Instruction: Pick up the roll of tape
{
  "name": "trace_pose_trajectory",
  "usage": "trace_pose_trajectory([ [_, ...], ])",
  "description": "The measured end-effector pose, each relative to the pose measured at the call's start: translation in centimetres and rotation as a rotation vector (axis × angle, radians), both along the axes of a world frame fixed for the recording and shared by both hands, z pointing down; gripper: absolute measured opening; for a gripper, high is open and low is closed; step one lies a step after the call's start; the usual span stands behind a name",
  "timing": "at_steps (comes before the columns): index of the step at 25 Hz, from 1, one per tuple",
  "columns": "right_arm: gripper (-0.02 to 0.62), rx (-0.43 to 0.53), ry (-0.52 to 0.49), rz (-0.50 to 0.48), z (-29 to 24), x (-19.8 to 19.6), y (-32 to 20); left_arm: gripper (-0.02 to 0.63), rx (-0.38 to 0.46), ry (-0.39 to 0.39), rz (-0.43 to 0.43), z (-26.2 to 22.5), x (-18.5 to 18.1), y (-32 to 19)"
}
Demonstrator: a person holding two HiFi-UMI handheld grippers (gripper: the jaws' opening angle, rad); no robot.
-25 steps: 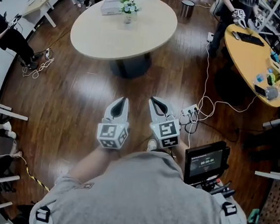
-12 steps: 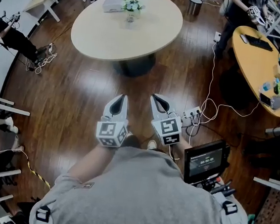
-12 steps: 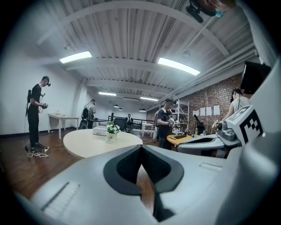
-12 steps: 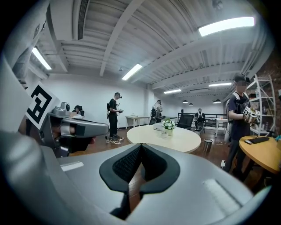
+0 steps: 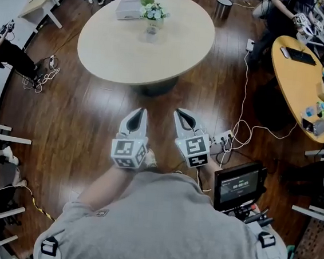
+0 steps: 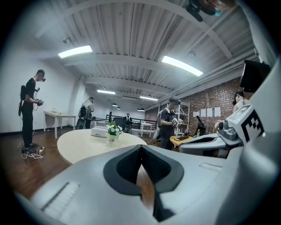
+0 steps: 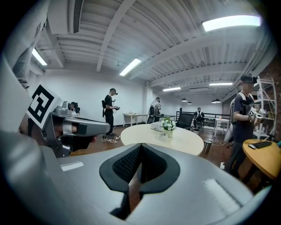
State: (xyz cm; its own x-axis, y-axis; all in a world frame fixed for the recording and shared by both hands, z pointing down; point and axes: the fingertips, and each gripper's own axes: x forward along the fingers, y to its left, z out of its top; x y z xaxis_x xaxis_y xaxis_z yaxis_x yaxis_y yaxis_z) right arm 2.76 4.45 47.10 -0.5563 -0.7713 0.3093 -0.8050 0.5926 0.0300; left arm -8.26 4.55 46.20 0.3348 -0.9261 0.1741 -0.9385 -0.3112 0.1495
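No roll of tape shows in any view. My left gripper (image 5: 140,114) and right gripper (image 5: 178,114) are held side by side over the dark wooden floor, both pointing at the round beige table (image 5: 118,52). Each is shut with nothing between its jaws, as the left gripper view (image 6: 141,147) and the right gripper view (image 7: 141,146) both show. On the table stand a small vase of flowers (image 5: 151,14) and a white box (image 5: 129,5). The vase (image 6: 113,135) also appears ahead of the left gripper, and the vase (image 7: 166,127) ahead of the right one.
A power strip with white cables (image 5: 225,139) lies on the floor right of my right gripper. A small monitor (image 5: 238,186) hangs at my right side. An oval wooden table (image 5: 298,68) with clutter stands at the right, a bin (image 5: 223,8) beyond the round table. Several people stand around the room.
Both grippers have moved forward together toward the round table, which now looks nearer. The power strip has slid back toward me in the head view. Both grippers stay shut.
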Motion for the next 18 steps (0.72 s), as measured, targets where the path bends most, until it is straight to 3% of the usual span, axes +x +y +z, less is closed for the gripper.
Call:
trace_pose_trajectory([
  [10,0.014,0.000,0.016,0.091,-0.3,-7.0,-7.5,0.002,-0.004,0.023,0.082,0.1,-6.7,-8.1],
  [18,0.014,-0.004,0.032,0.117,-0.3,-9.8,-10.9,0.002,-0.009,0.038,0.095,0.3,-9.6,-11.8],
])
